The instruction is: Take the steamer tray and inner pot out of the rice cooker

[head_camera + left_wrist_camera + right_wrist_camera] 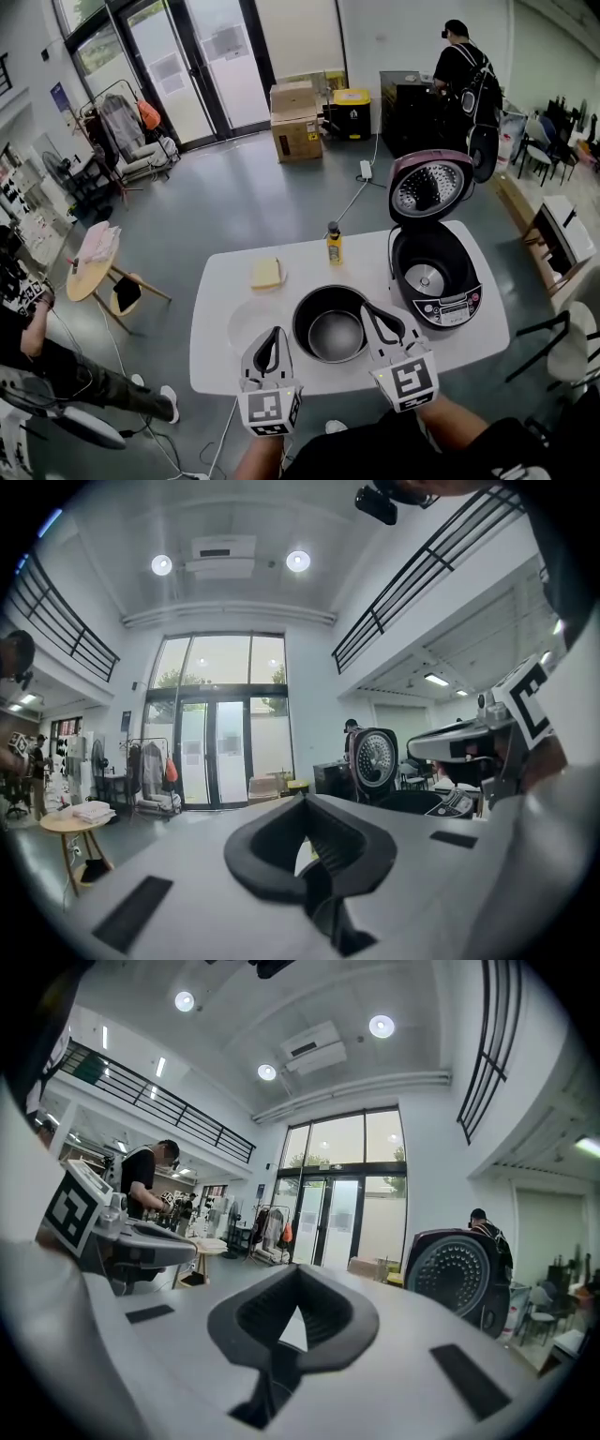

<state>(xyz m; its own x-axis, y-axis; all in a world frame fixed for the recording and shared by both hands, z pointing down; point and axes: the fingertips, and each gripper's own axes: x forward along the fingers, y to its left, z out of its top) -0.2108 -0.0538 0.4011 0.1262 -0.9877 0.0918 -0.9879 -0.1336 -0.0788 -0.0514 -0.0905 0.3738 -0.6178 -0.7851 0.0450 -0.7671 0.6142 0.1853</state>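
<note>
The dark inner pot (330, 325) stands on the white table (450, 349), left of the rice cooker (433, 270). The cooker's lid (429, 187) is up and its cavity is bare. A pale round shape, perhaps the steamer tray (249, 322), lies faintly left of the pot. My right gripper (367, 309) is shut and holds nothing, its tip over the pot's right rim. Near the table's front edge and just left of the pot, my left gripper (275, 334) is shut and holds nothing. In both gripper views the grippers (305, 803) (298, 1274) point level and show the cooker lid (375, 758) (457, 1274).
A yellow block (266, 273) and a small yellow-labelled bottle (334, 244) sit at the table's back. Cardboard boxes (295, 122) stand on the floor beyond. A person (464, 66) stands at the back right and another sits at the left (37, 347). A white chair (572, 352) stands to the right.
</note>
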